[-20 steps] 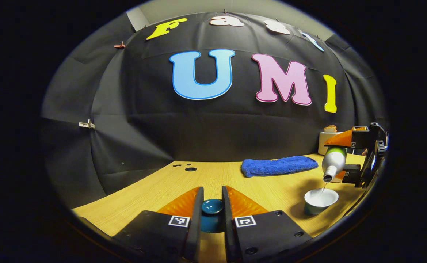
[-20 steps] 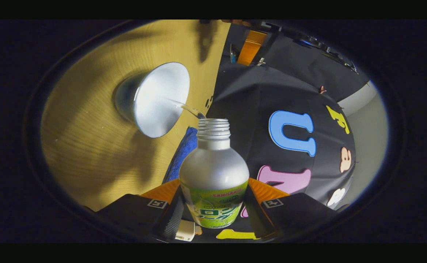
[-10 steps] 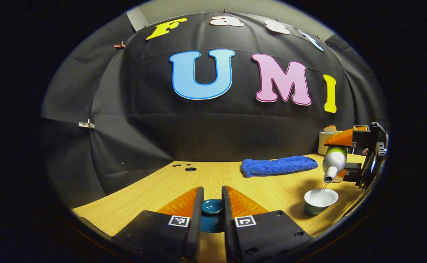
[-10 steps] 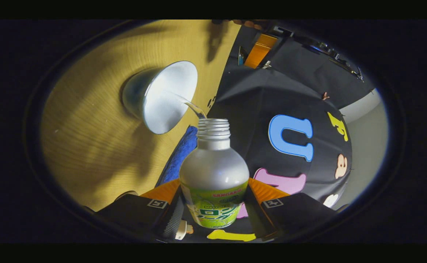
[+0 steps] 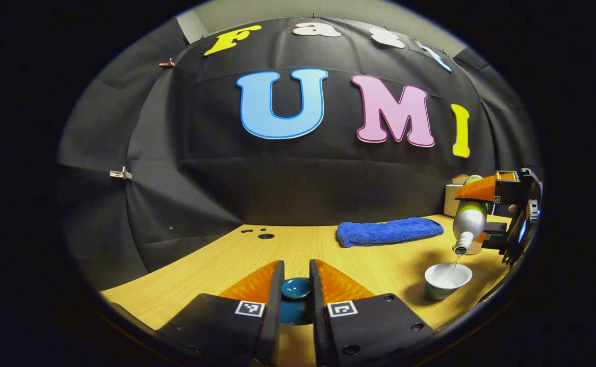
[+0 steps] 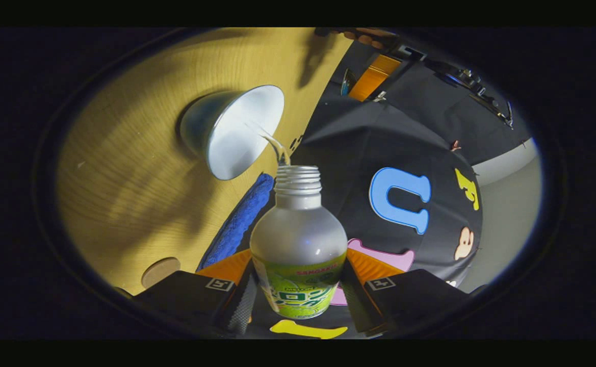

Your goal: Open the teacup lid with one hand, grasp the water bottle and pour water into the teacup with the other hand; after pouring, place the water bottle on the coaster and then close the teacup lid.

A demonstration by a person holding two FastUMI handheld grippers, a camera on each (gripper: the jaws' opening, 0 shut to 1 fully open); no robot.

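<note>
1. Left gripper [image 5: 295, 285], bottom centre of the left gripper view: fingers clenched on one dark teal teacup lid [image 5: 295, 288]. Only the knob top shows; the lower part is hidden between the fingers. Held over the wood counter [image 5: 216, 265].
2. One blue towel [image 5: 388, 231] lies flat on the counter by the back wall, right of centre.
3. One teacup [image 5: 447, 281], open, white inside, stands on the counter at the right. A thin water stream [image 5: 455, 262] drops into it; fill level hard to make out.
4. One water bottle [image 5: 469, 224], uncapped, tilted neck-down above the teacup. The right gripper [image 5: 481, 214] has its fingers grasping the bottle body; gripper cut off by the right edge.
5. Pale box [image 5: 450, 200] behind the bottle, mostly hidden.
6. Right gripper view: one round coaster [image 6: 160, 271] bare on the counter at lower left, partly cut by a finger; bottle base hidden between the fingers.
</note>
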